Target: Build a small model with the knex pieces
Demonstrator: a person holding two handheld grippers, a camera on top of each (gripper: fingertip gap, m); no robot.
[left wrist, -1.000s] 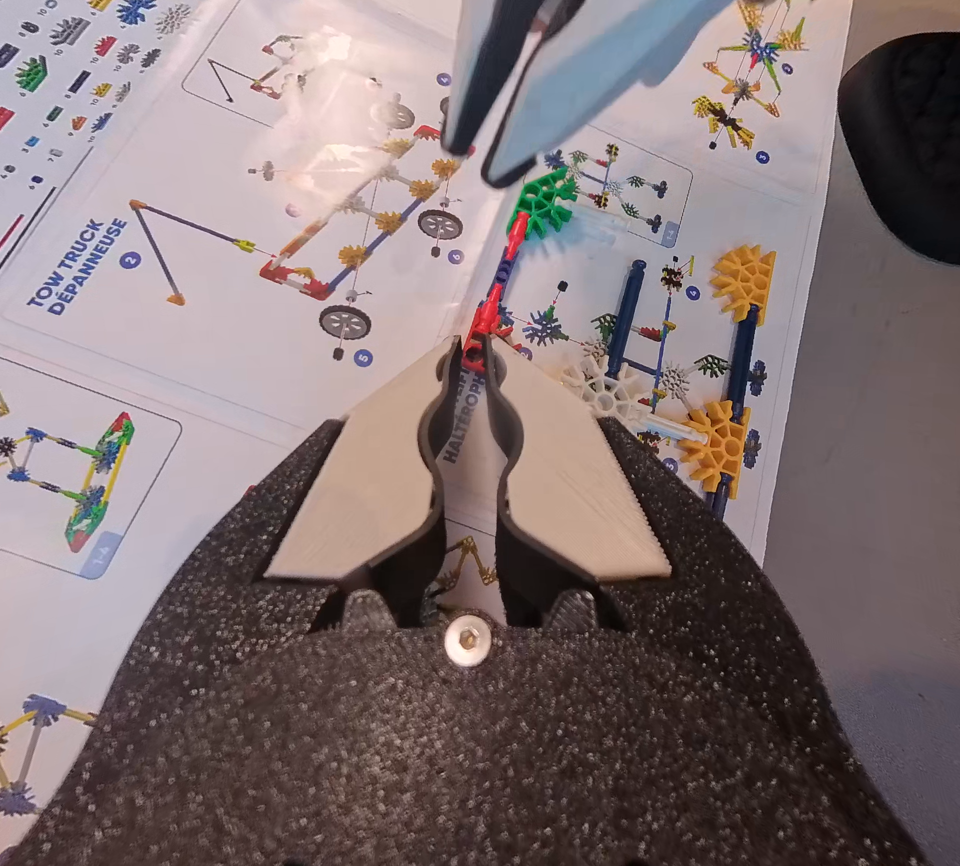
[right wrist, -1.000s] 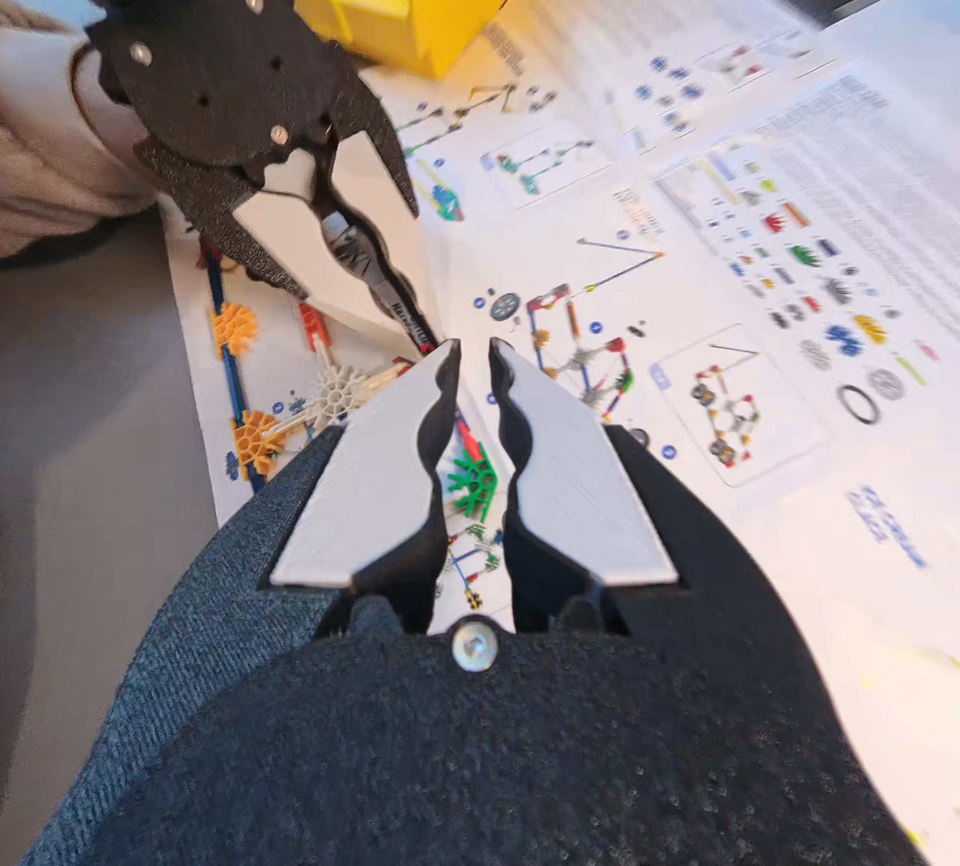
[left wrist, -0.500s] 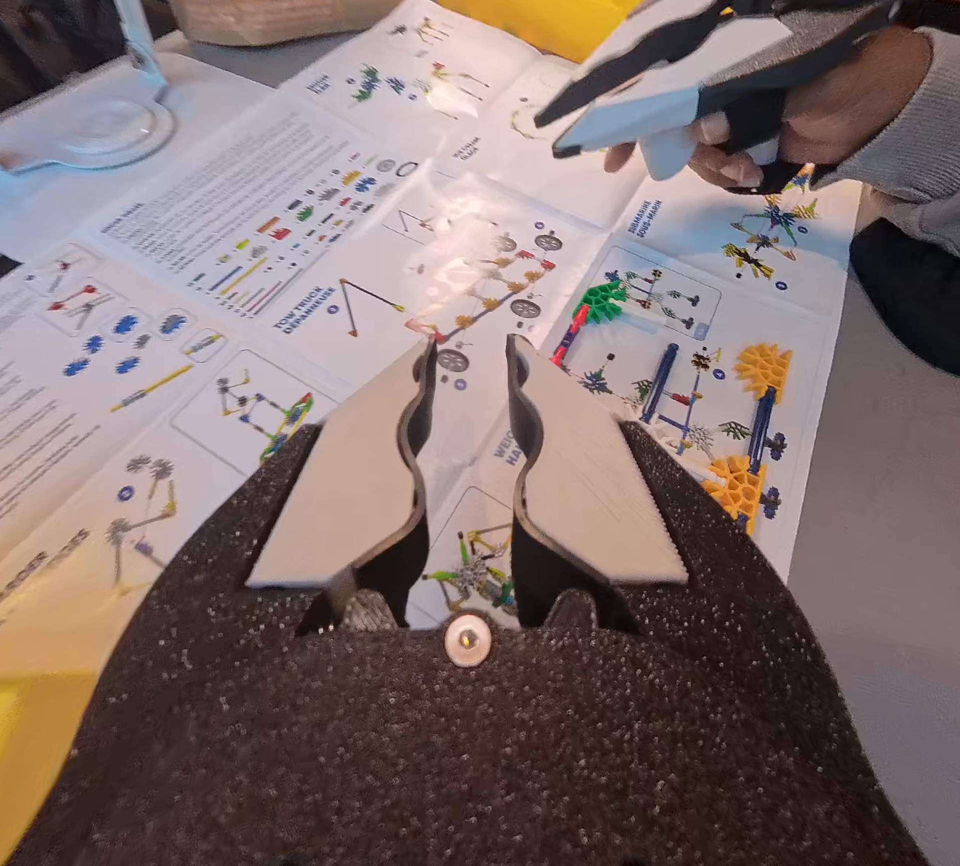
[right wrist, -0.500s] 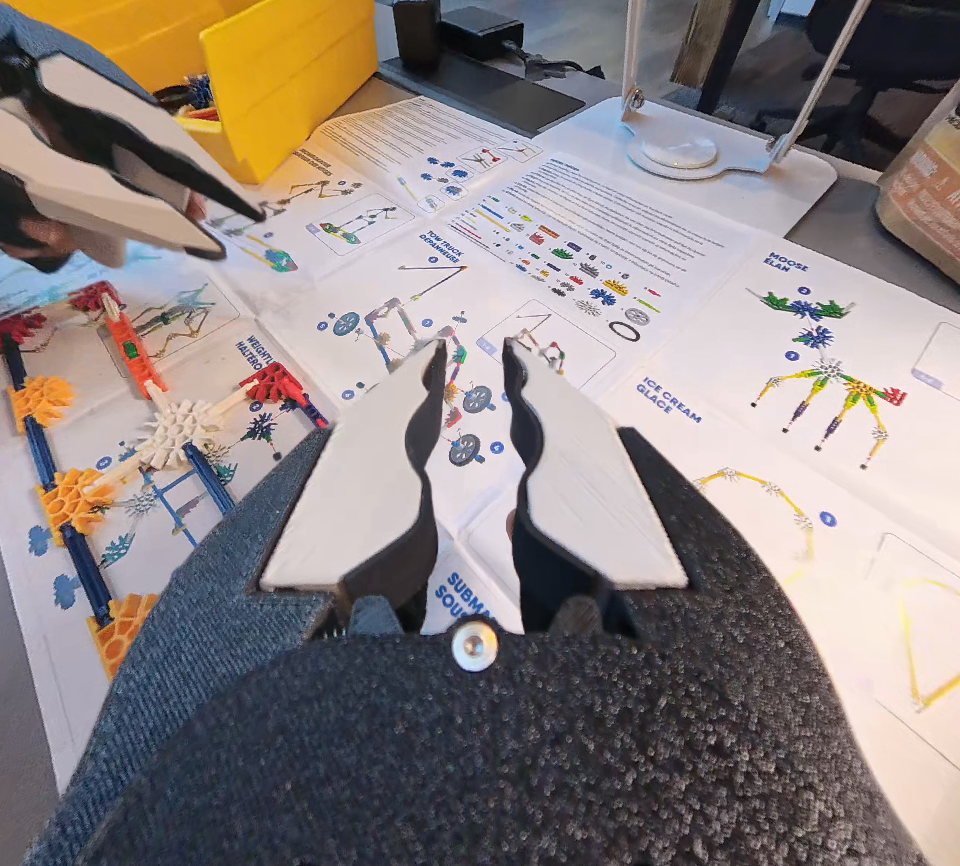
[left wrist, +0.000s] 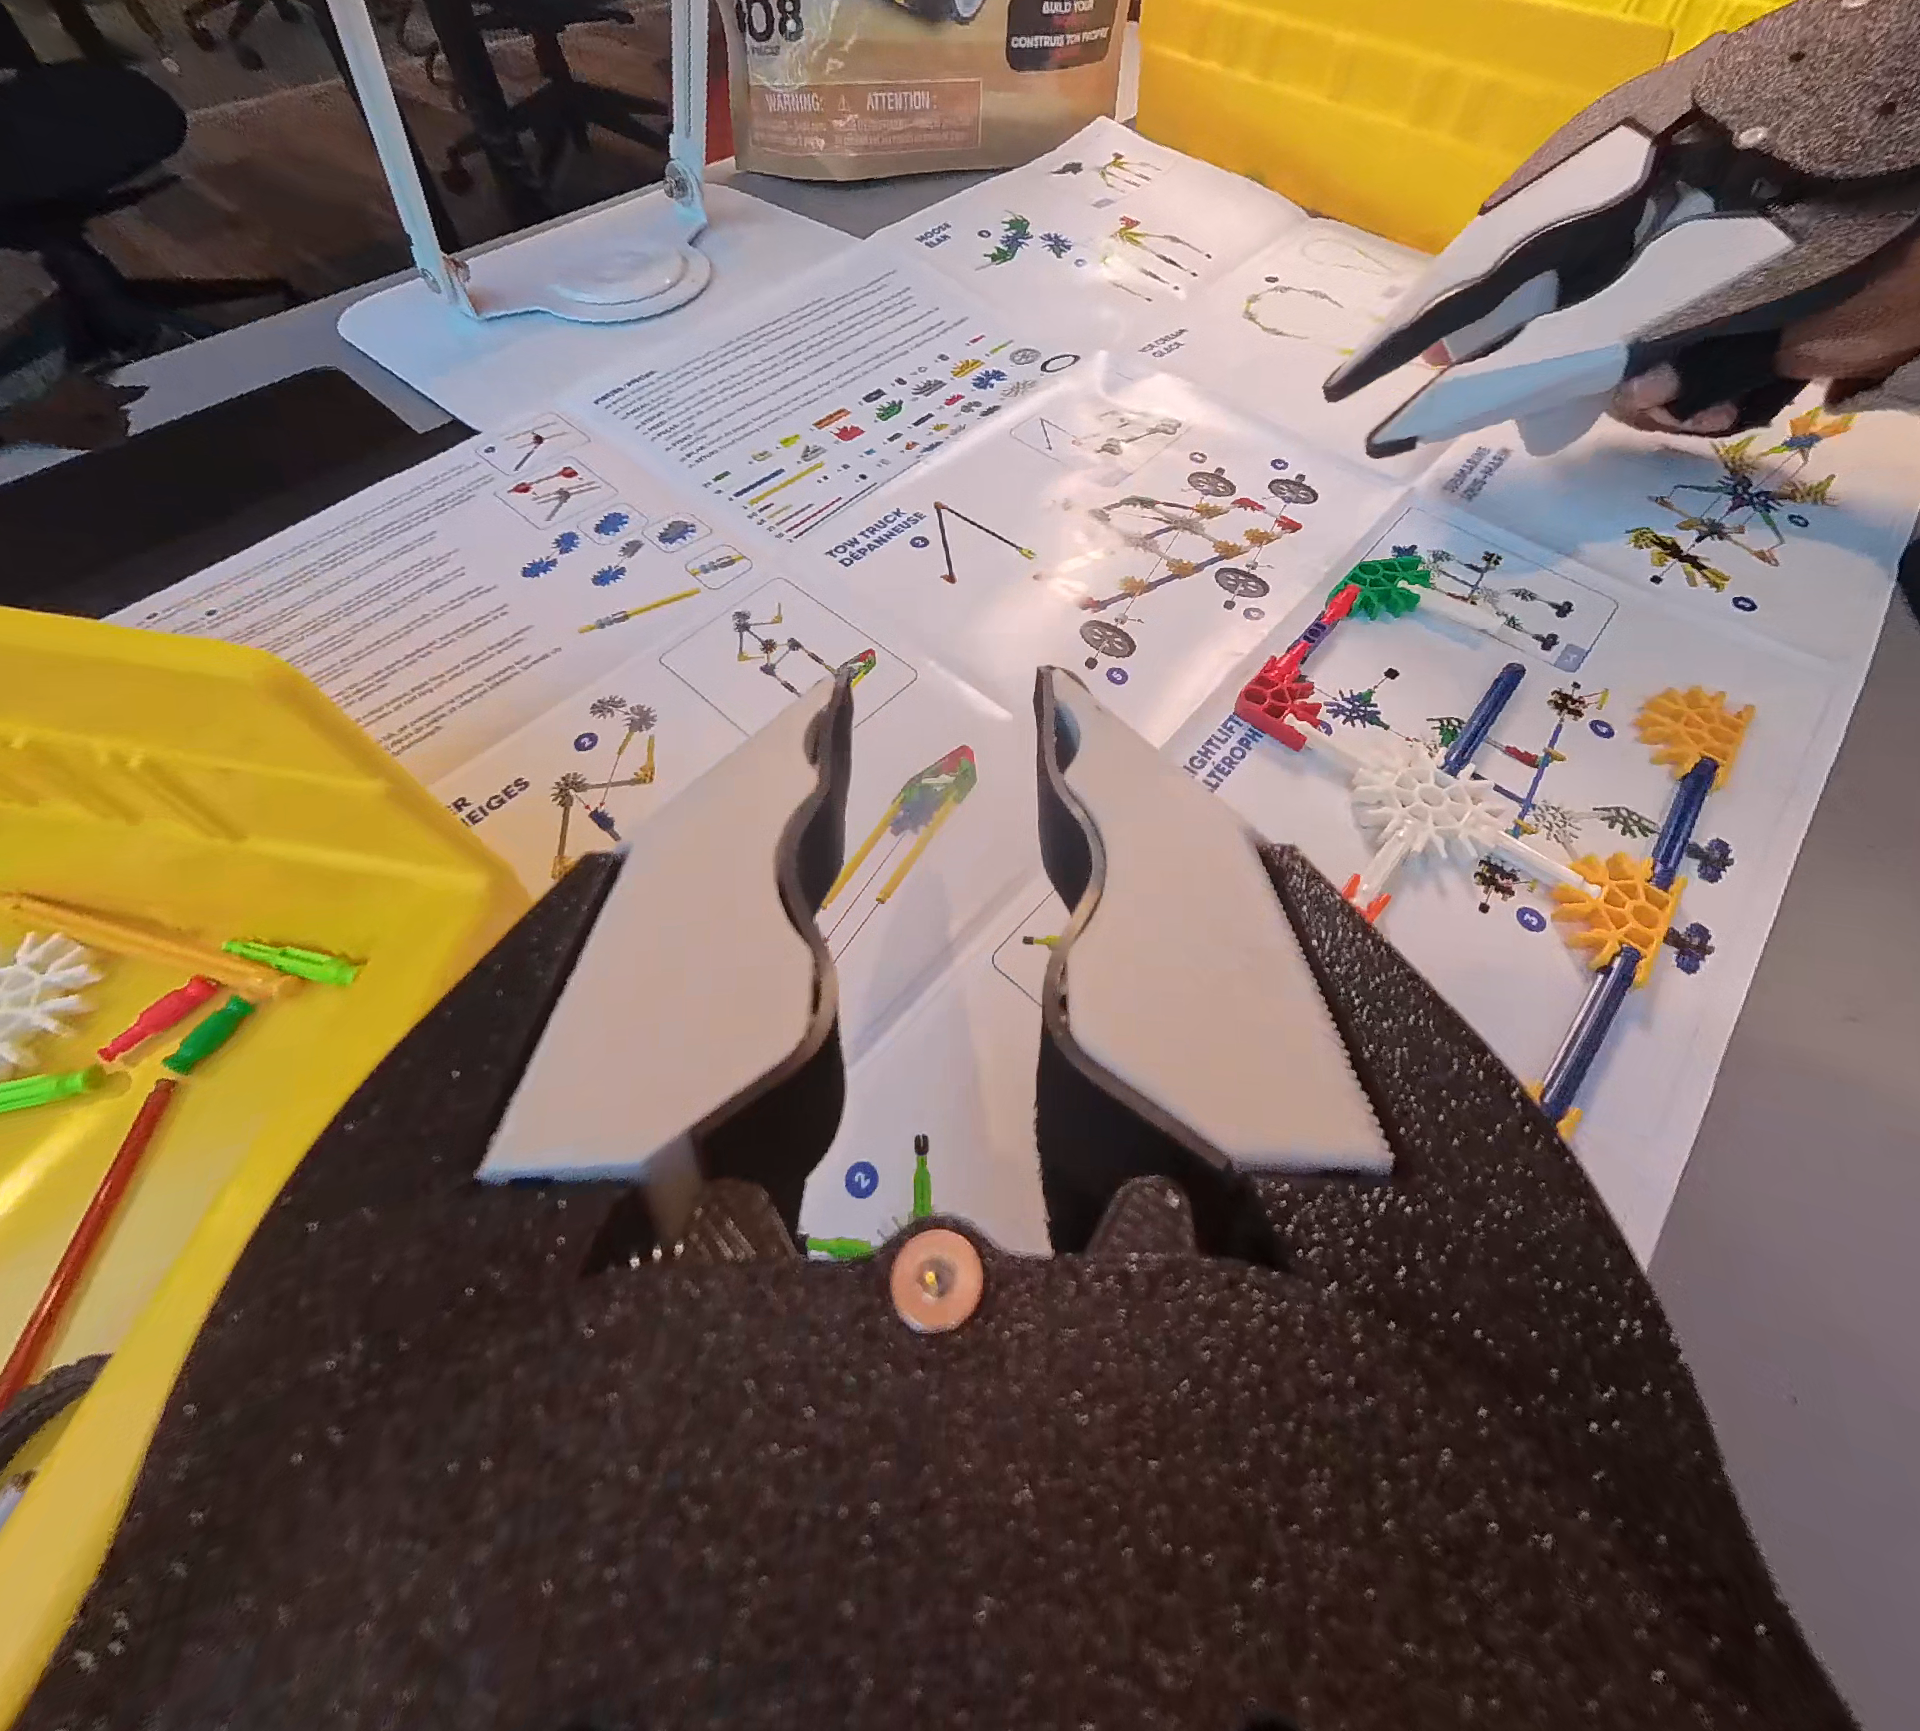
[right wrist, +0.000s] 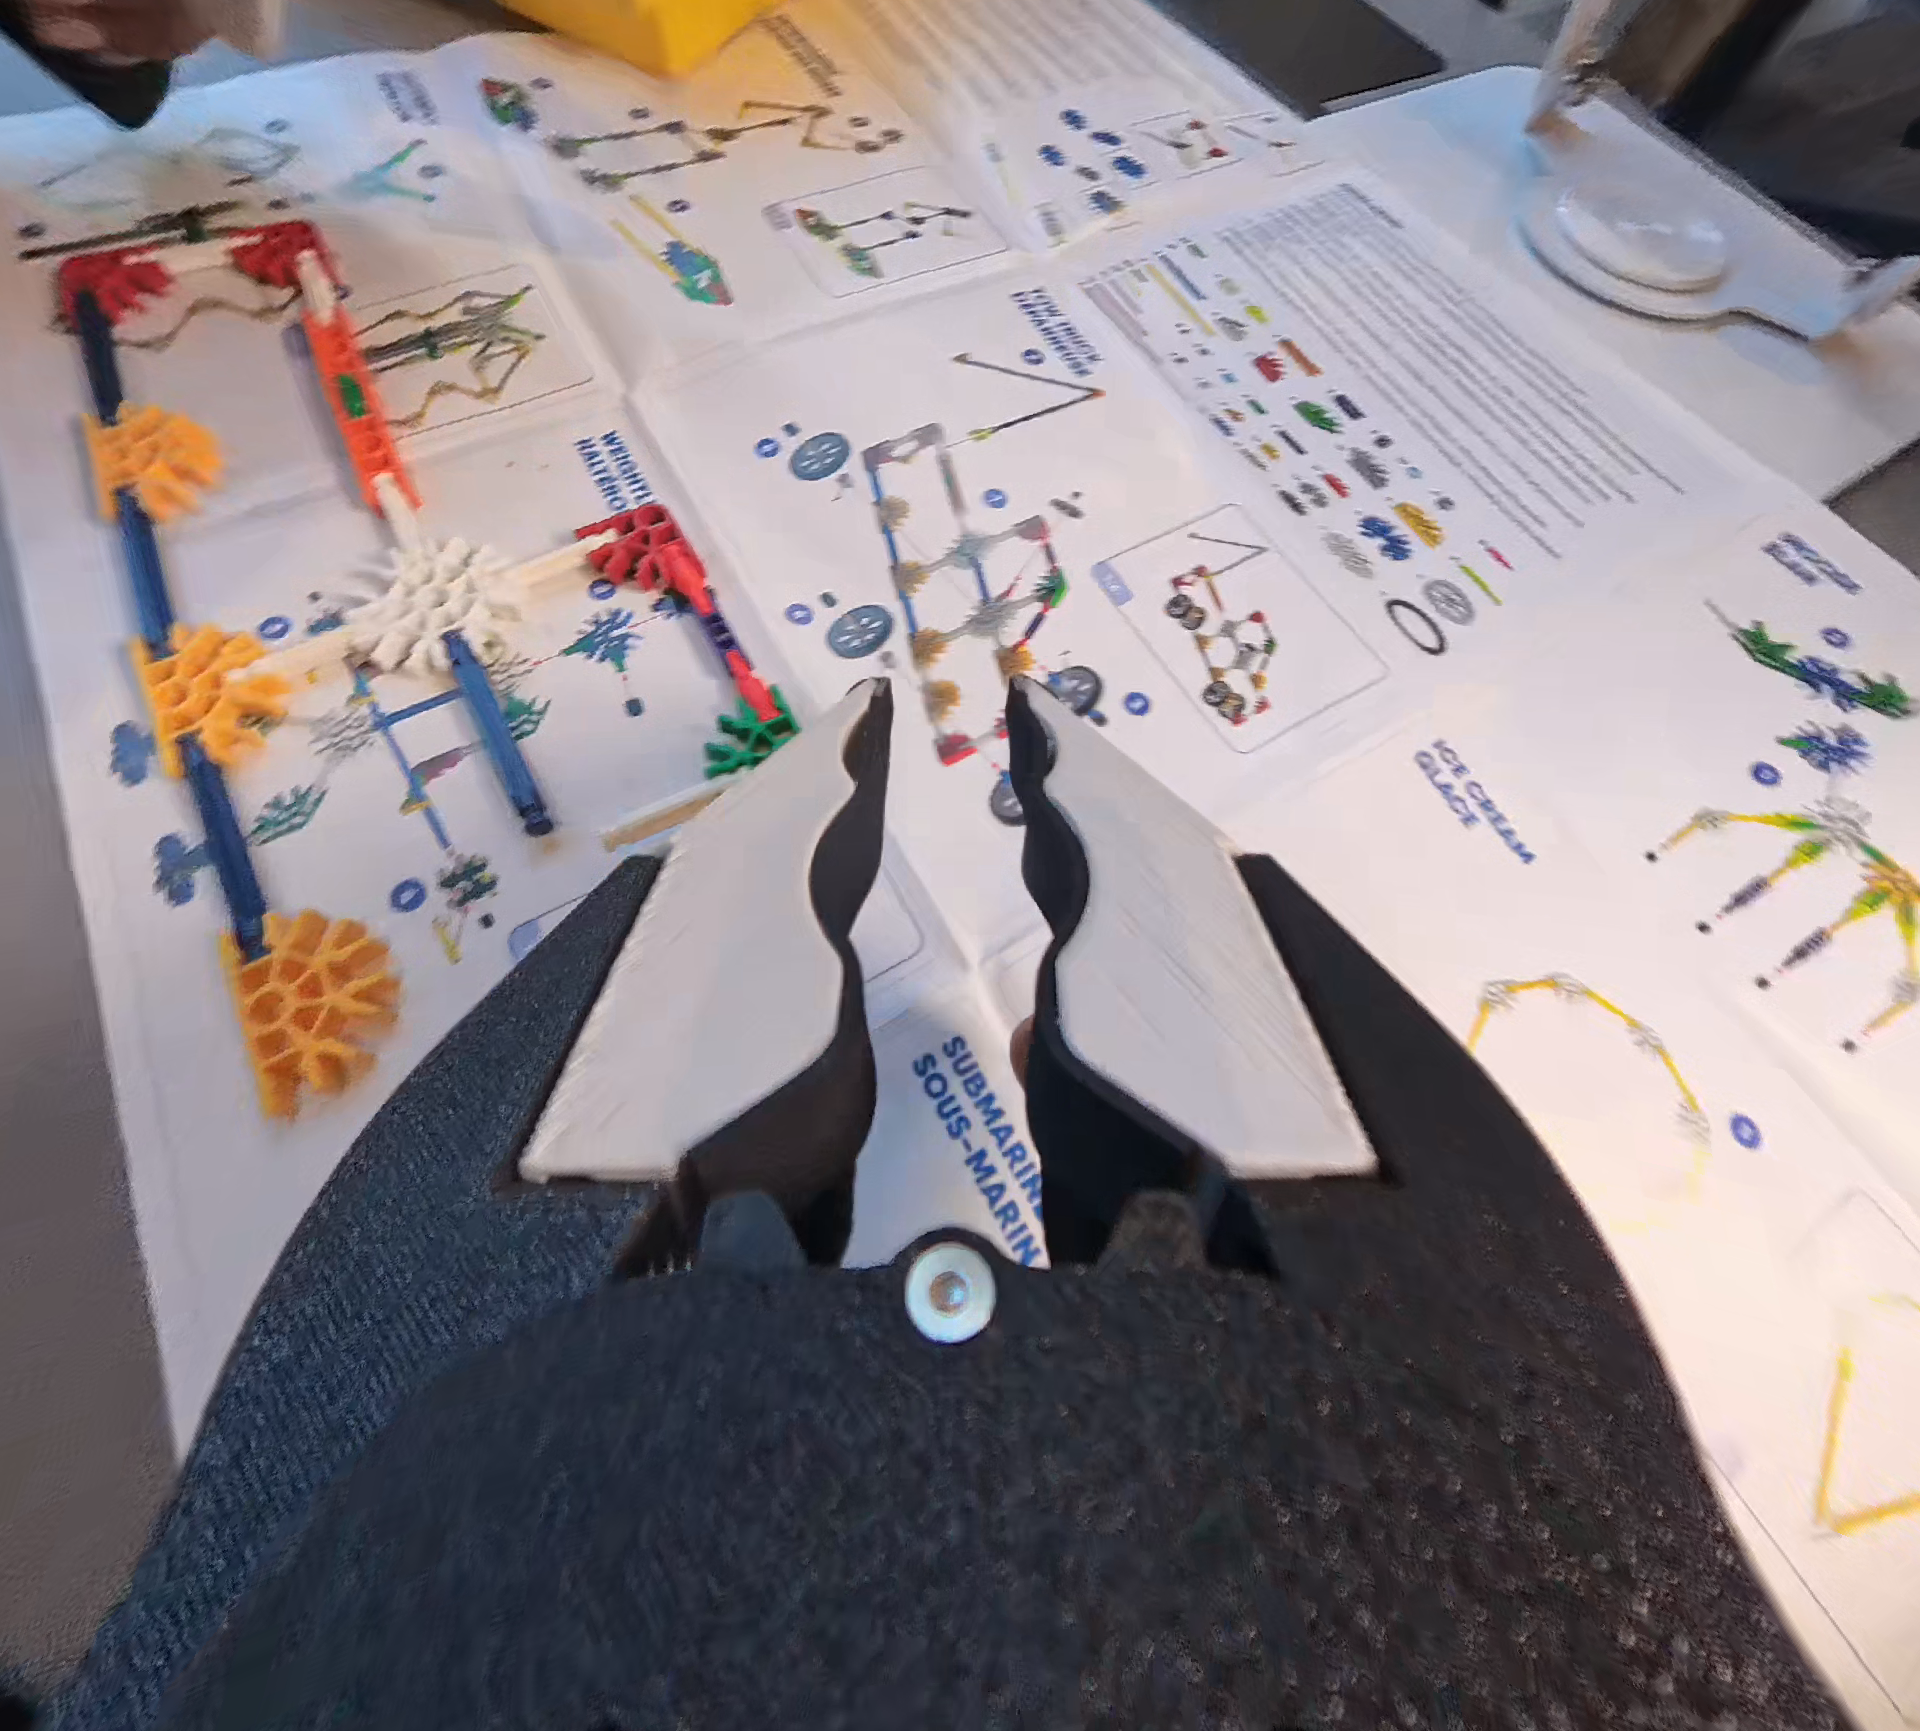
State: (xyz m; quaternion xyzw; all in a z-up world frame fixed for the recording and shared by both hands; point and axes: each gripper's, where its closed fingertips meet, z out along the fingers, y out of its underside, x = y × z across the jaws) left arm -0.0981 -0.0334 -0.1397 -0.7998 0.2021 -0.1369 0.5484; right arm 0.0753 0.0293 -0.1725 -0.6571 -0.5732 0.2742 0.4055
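Both claws are held spread and empty: the left claw (left wrist: 940,694) above the instruction sheet (left wrist: 935,455), the right claw (right wrist: 945,694) near the green connector (right wrist: 750,731). No piece is gripped; the rod-and-connector frame (right wrist: 312,601) lies untouched on the sheet.

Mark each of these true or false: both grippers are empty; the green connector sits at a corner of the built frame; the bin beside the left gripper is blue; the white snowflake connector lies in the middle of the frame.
1. Both the left gripper and the right gripper are empty: true, both open.
2. The green connector sits at a corner of the built frame: true.
3. The bin beside the left gripper is blue: false, yellow.
4. The white snowflake connector lies in the middle of the frame: true.
5. The instruction sheet is folded shut: false, it lies spread open.
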